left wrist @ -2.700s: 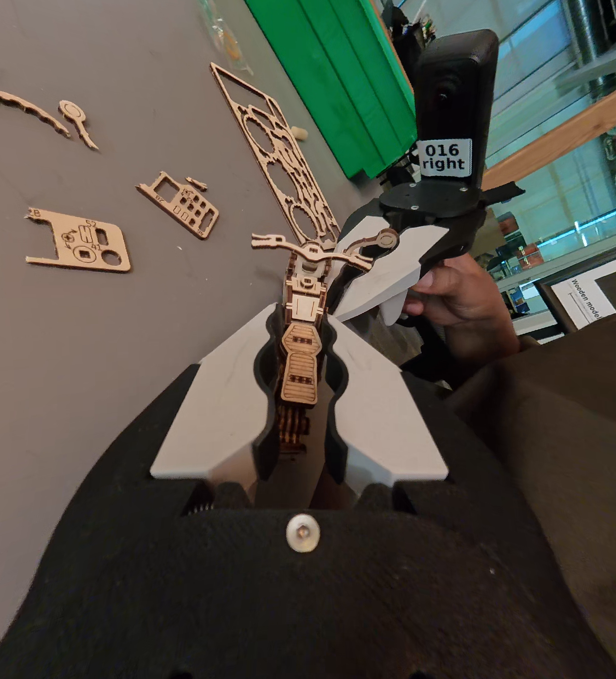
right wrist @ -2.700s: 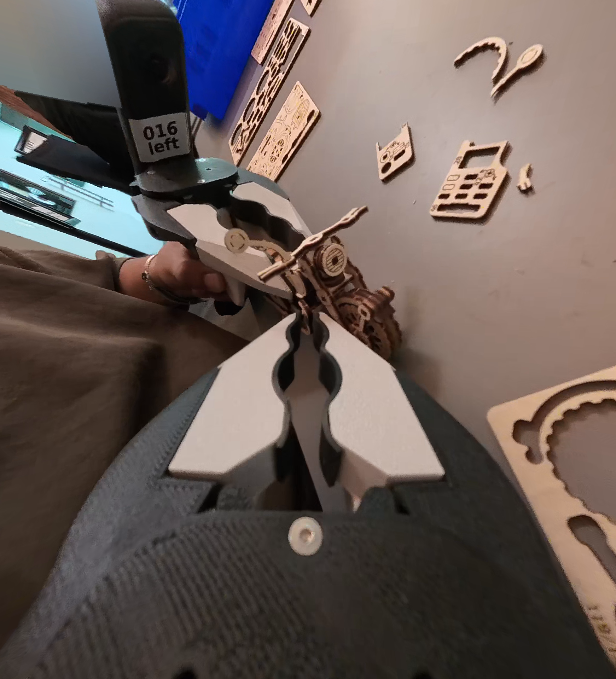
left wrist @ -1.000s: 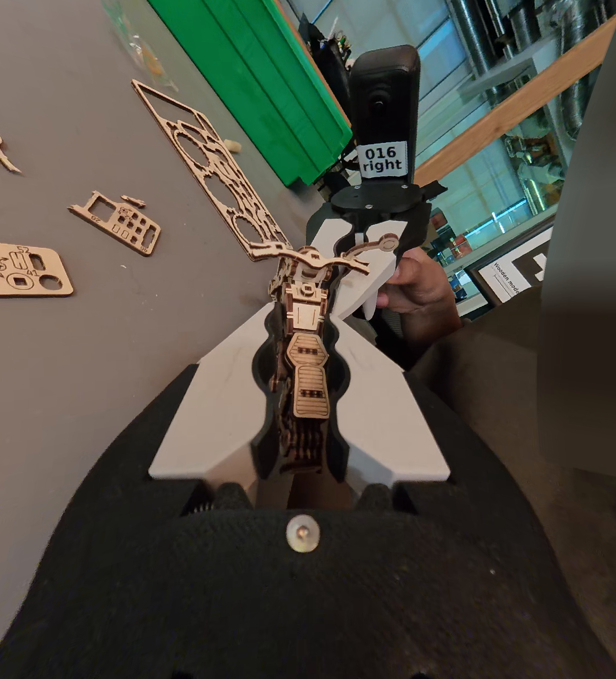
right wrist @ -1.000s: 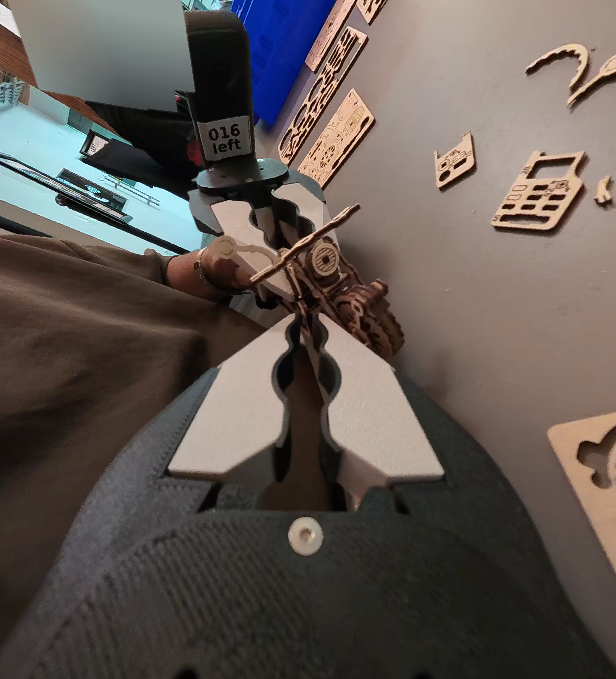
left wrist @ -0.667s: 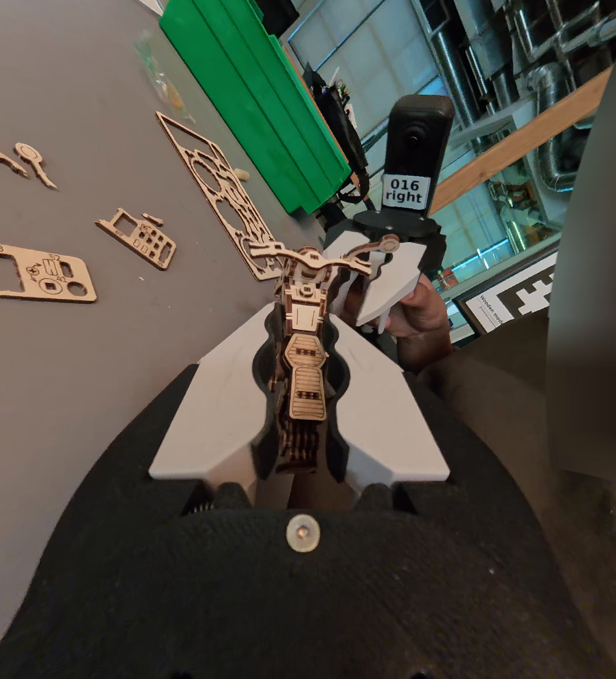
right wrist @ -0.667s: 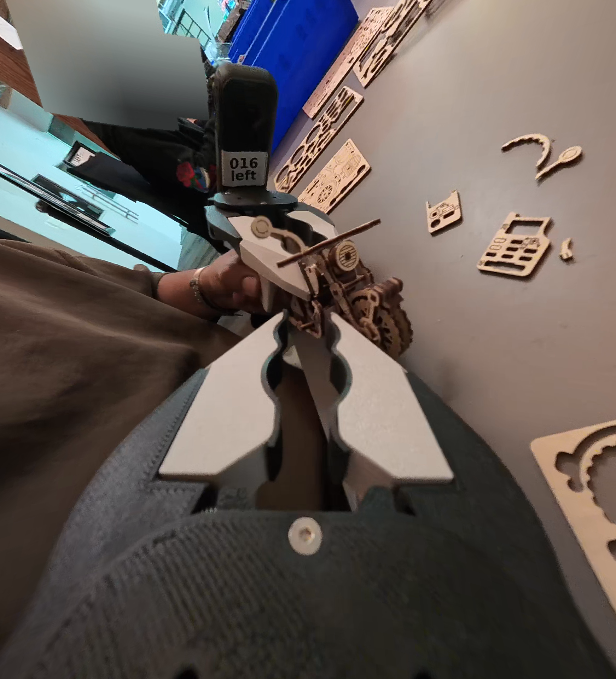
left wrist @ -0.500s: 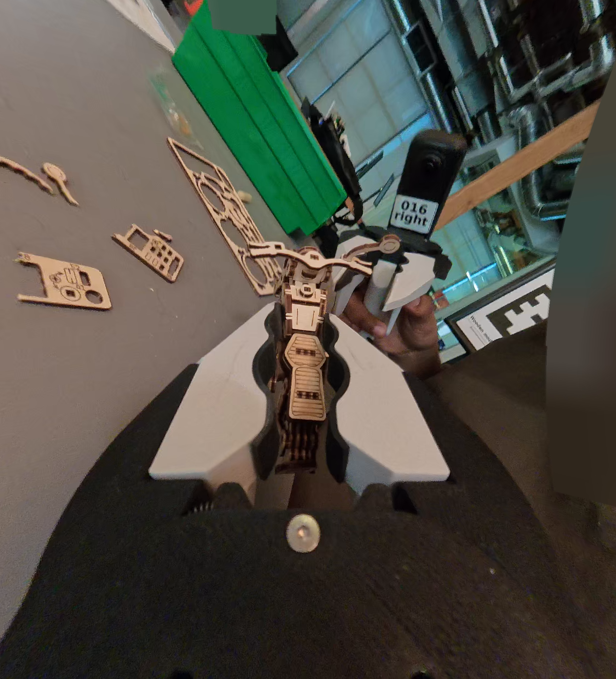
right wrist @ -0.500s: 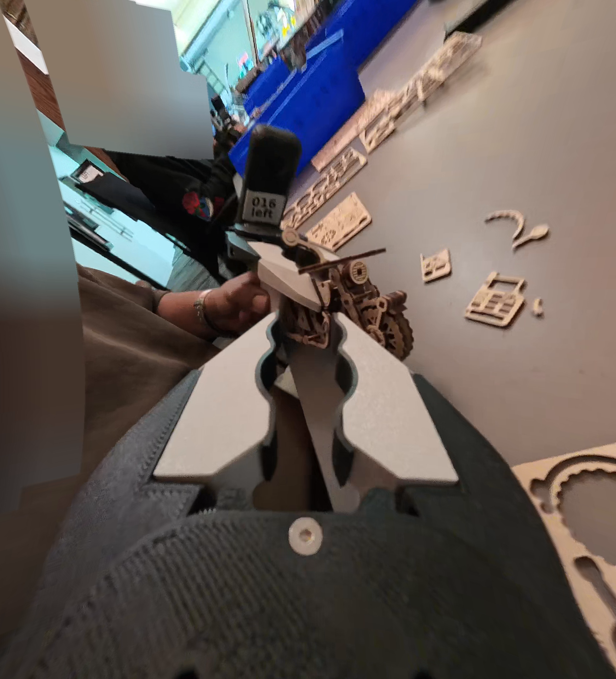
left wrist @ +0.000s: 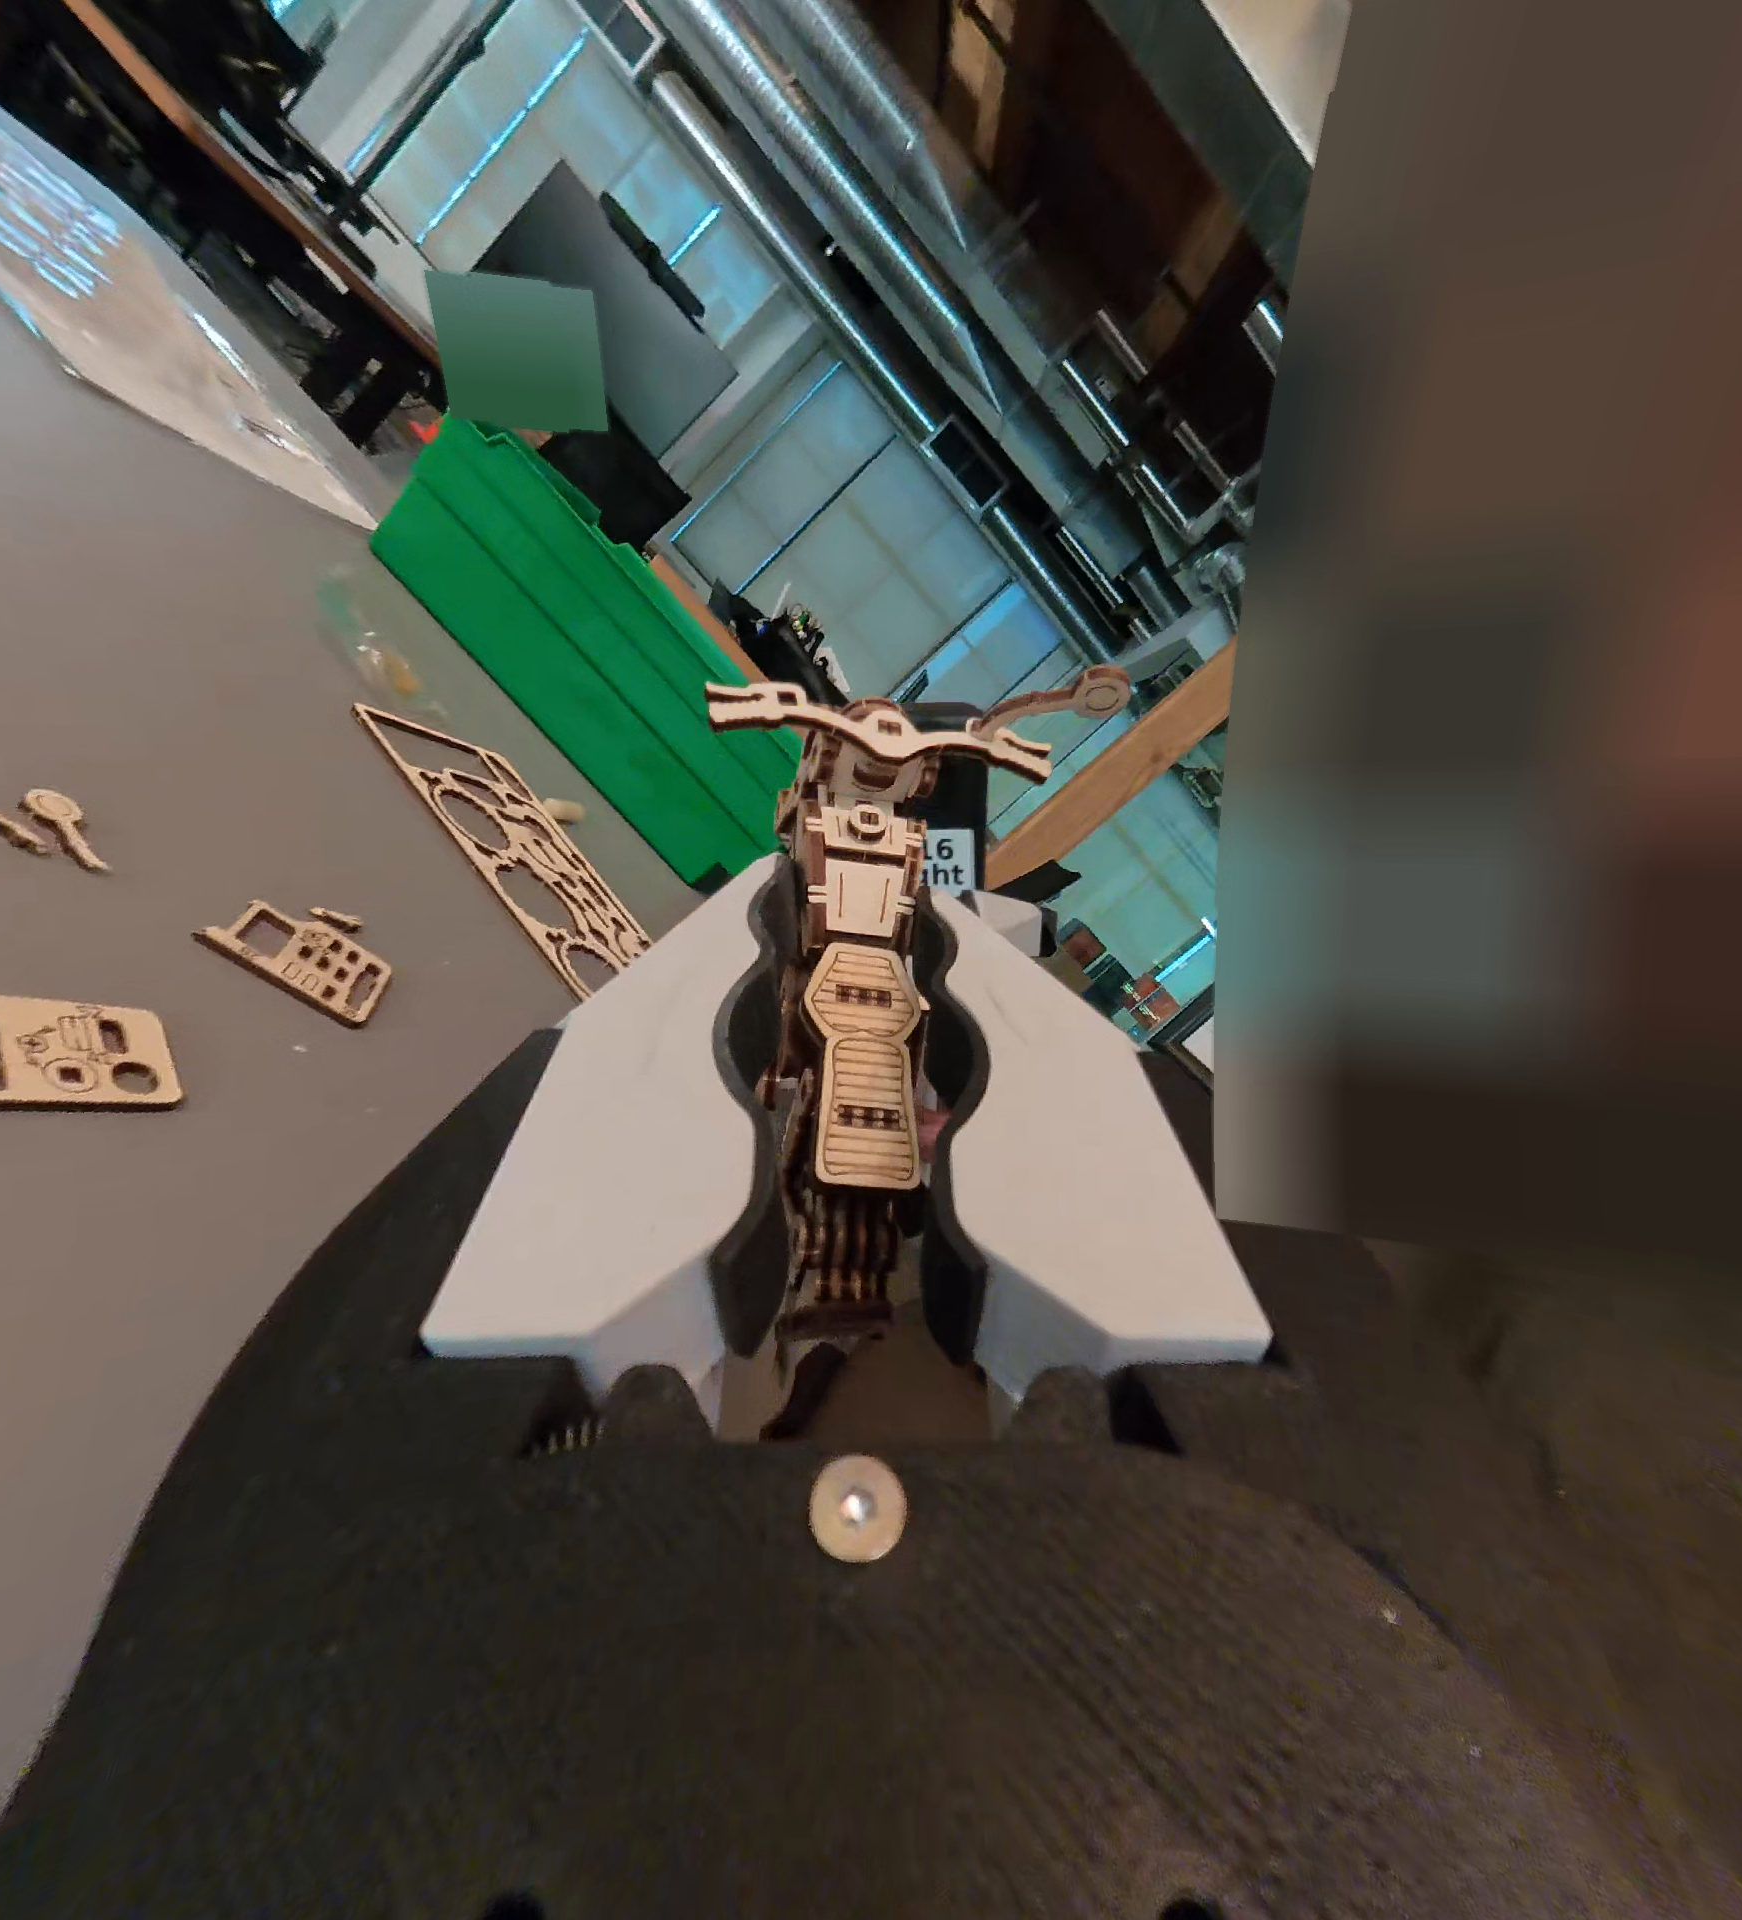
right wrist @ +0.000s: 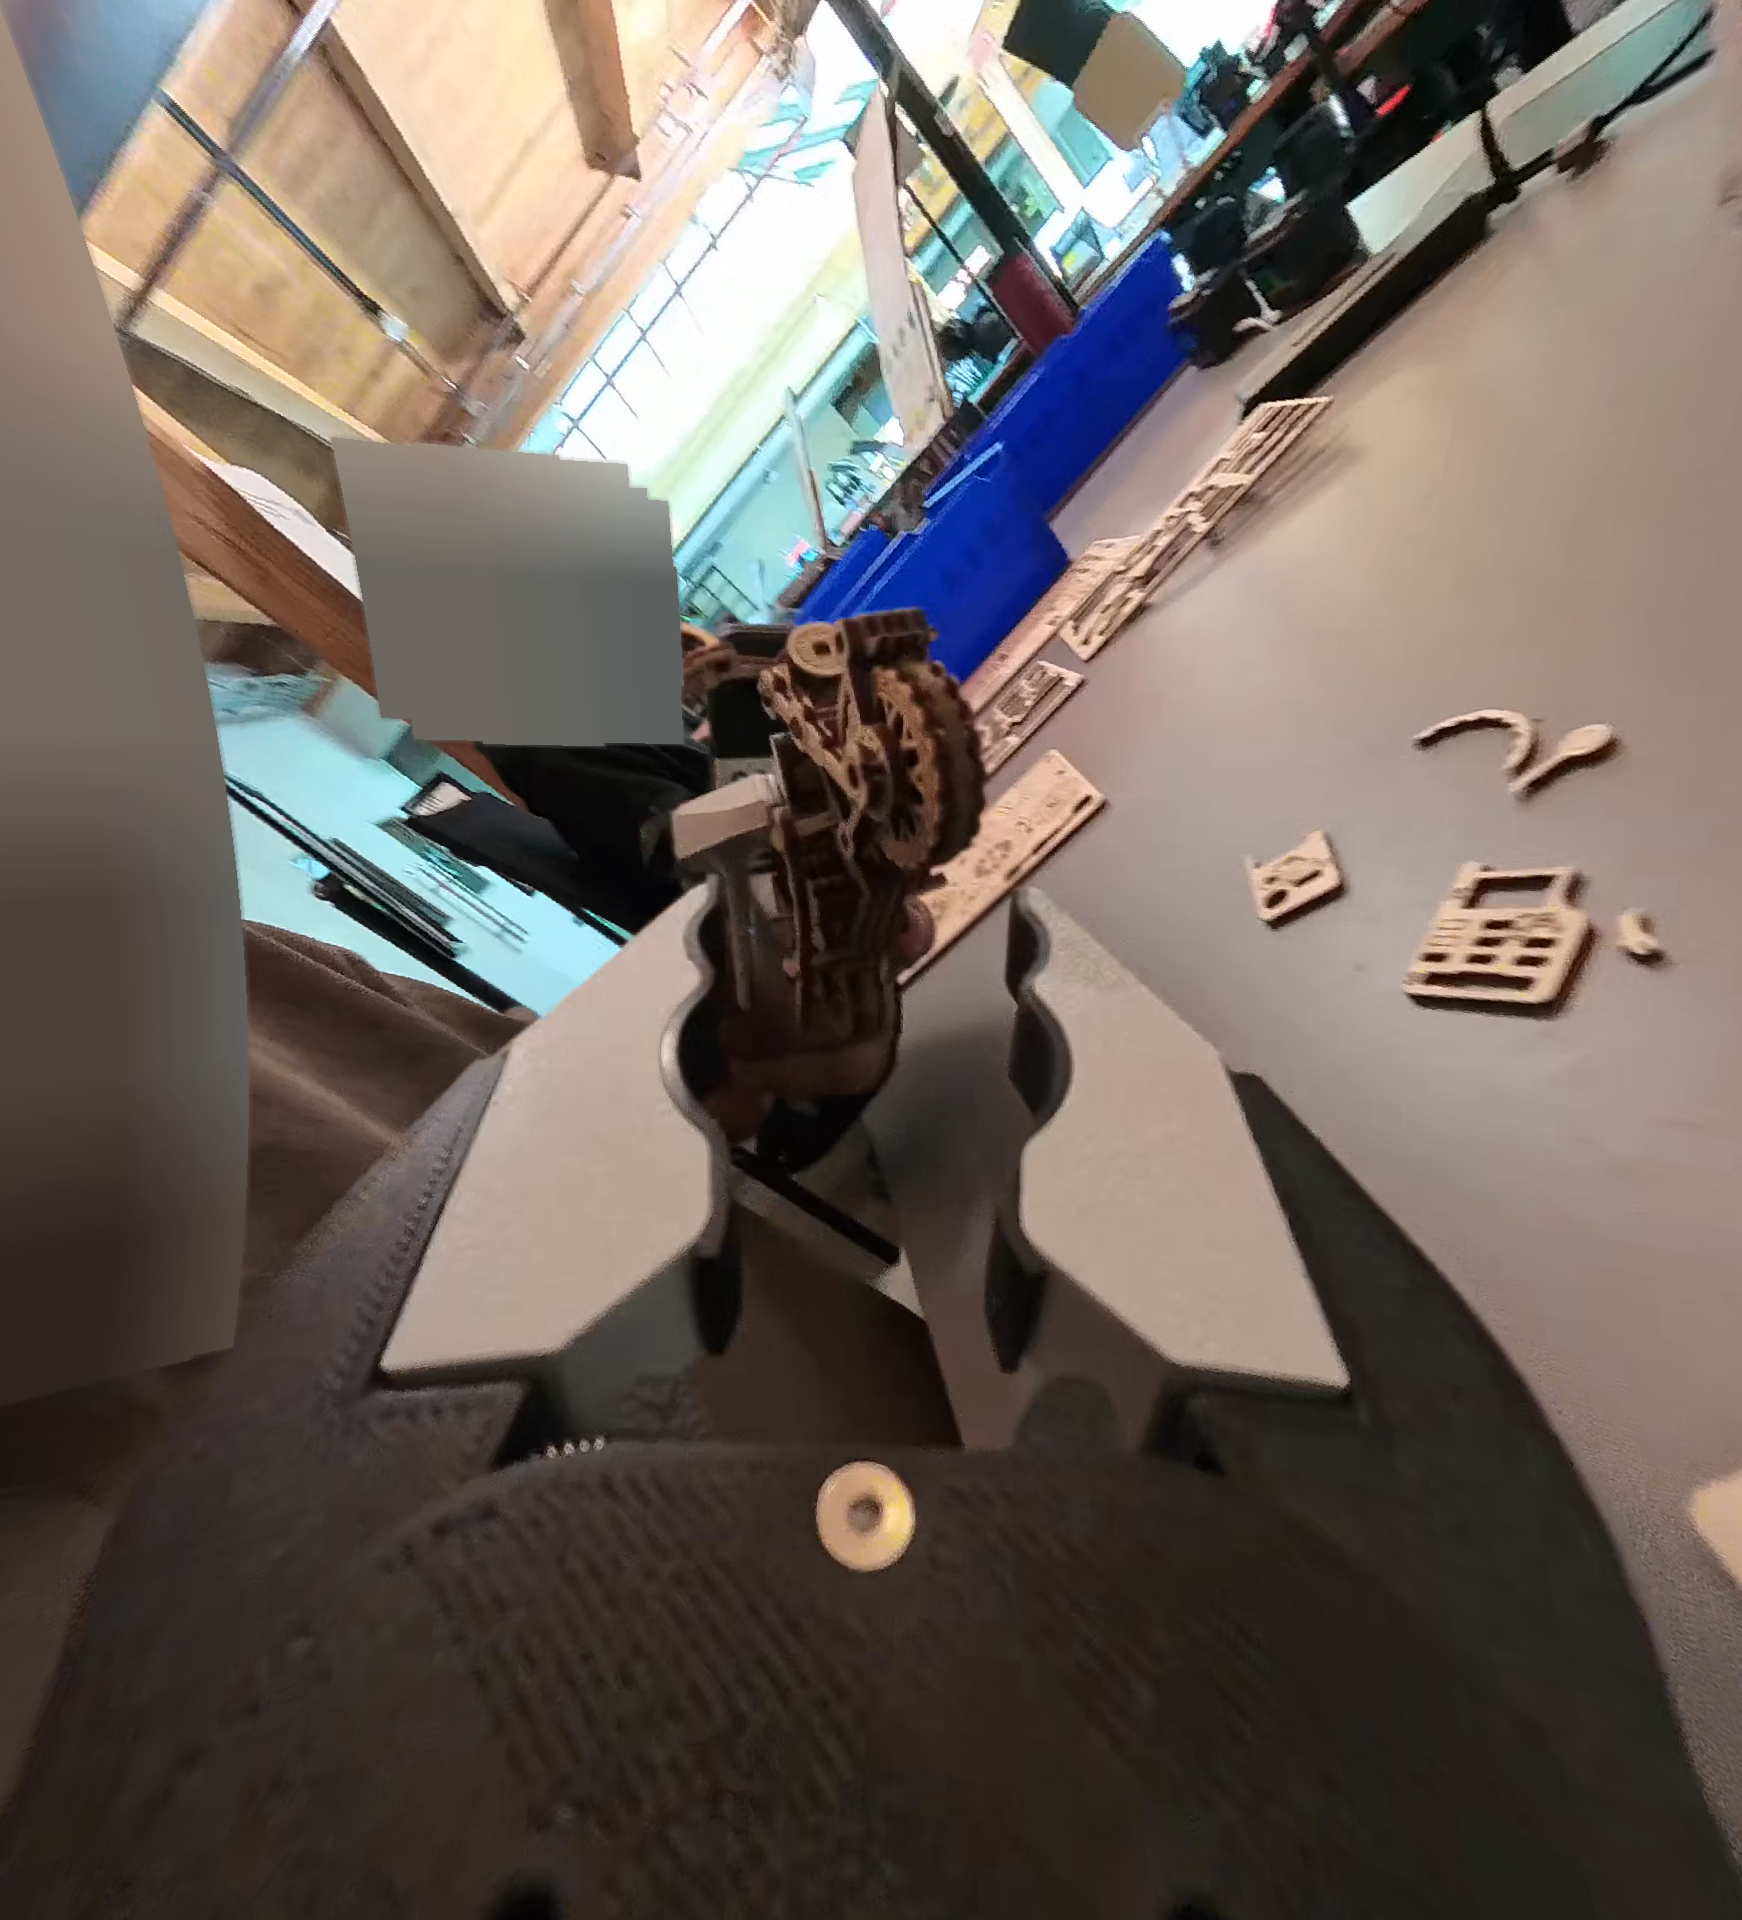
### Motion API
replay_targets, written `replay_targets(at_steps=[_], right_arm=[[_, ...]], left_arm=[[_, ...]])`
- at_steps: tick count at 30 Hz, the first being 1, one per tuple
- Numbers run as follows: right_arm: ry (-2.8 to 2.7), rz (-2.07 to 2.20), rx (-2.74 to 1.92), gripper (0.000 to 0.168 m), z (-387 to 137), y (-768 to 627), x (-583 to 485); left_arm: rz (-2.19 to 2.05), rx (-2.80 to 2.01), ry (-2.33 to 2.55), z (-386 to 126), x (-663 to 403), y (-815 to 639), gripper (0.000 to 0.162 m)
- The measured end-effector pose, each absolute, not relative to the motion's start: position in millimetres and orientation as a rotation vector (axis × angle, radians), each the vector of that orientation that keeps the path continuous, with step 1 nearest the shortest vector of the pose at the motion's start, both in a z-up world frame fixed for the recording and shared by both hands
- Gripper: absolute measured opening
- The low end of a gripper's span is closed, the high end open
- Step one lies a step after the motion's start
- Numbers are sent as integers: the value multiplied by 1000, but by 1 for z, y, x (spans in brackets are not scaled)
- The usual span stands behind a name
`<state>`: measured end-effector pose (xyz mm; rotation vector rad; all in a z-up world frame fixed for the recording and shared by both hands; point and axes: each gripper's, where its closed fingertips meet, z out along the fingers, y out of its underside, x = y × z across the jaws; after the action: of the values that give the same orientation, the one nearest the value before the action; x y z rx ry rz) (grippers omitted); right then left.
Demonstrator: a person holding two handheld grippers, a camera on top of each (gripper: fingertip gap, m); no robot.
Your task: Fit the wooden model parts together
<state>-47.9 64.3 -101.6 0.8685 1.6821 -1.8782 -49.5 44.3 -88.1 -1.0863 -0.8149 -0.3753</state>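
**Wooden motorcycle clamped in the left hand-held gripper, right one spread**

The left hand-held gripper (left wrist: pixel 851 904) is clamped on the wooden motorcycle model (left wrist: pixel 862 997), held raised off the grey surface (left wrist: pixel 119 644) with its handlebars (left wrist: pixel 888 727) up past the fingertips. The right hand-held gripper (right wrist: pixel 856 925) has its fingers apart, gripping nothing, just beside the model (right wrist: pixel 867 790). Loose laser-cut pieces lie on the surface: a gridded offcut (left wrist: pixel 301 961), a punched sheet (left wrist: pixel 524 842), a curved strip (right wrist: pixel 1469 727). A green bin (left wrist: pixel 576 644) stands at the far edge.
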Motion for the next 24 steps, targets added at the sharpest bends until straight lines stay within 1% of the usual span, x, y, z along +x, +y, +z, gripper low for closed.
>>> replay_targets(at_steps=[1,4,9,12,19,24], right_arm=[[1653,-1890,861,52,-99,63,-47],[1613,-1913,860,50,-95,62,-48],[1574,-1912,835,44,-92,58,-44],[1555,-1926,809,32,-87,58,-42],[1521,-1912,792,32,-85,57,-38],[1517,-1900,796,33,-88,57,-38]], left_arm=[[-382,-1086,-807,-87,-48,46,19],[-392,-1079,-793,-84,-44,50,19],[-409,-1070,-786,-82,-41,53,19],[-412,-1066,-781,-81,-40,53,19],[-404,-1077,-742,-79,-37,52,19],[-306,-1160,-712,-82,-34,55,19]])
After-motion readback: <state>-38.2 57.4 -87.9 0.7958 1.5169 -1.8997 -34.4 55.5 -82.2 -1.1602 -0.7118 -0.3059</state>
